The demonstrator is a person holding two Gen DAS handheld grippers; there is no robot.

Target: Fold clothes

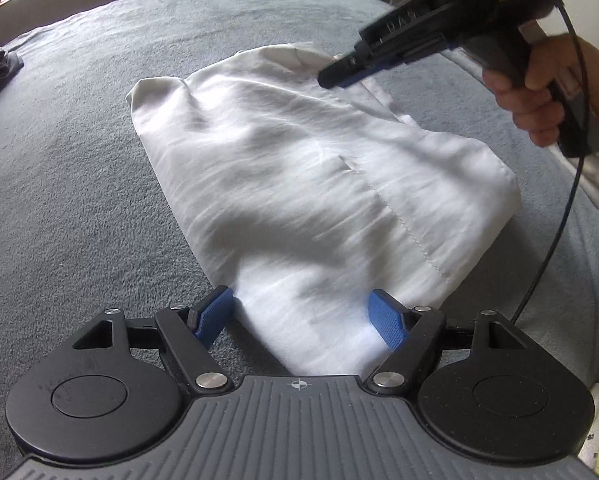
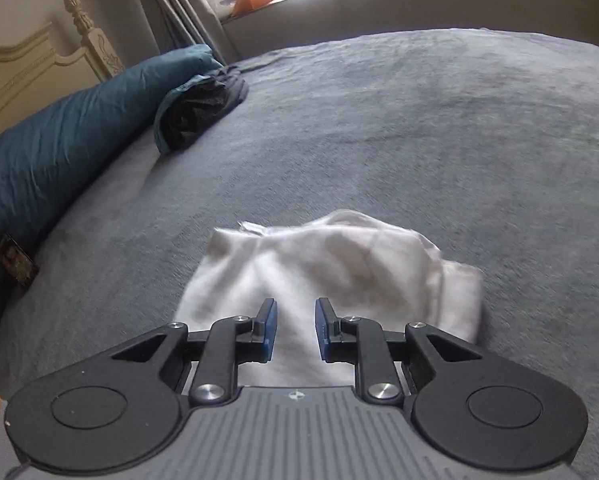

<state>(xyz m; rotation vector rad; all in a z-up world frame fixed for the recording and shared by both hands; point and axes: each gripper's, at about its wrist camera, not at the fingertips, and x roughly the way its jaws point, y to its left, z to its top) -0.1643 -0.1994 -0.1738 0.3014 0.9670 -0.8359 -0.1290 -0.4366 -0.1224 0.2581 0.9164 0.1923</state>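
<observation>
Lying on the grey bed cover [image 1: 79,200], one white garment [image 1: 299,184] is partly folded, its near end running under the left gripper [image 1: 303,316] and cut off from view by the gripper body. Both camera views show motion blur across the cloth, so seams and edges are hard to trace; one stitched line is legible near the right edge. The left gripper's two blue fingers [image 1: 213,314] stand wide apart, one at each side of the cloth's near end, not clamping it. The right gripper [image 2: 295,330], held by one visible hand [image 1: 535,96], hovers over the garment's far end with its fingers [image 2: 268,330] at a narrow gap, nothing between them. One teal pillow [image 2: 71,128] and one dark bundle of clothing [image 2: 203,112] lie at the bed's far side, well apart from the garment. One carved headboard [image 2: 27,68] is partly cut off.
</observation>
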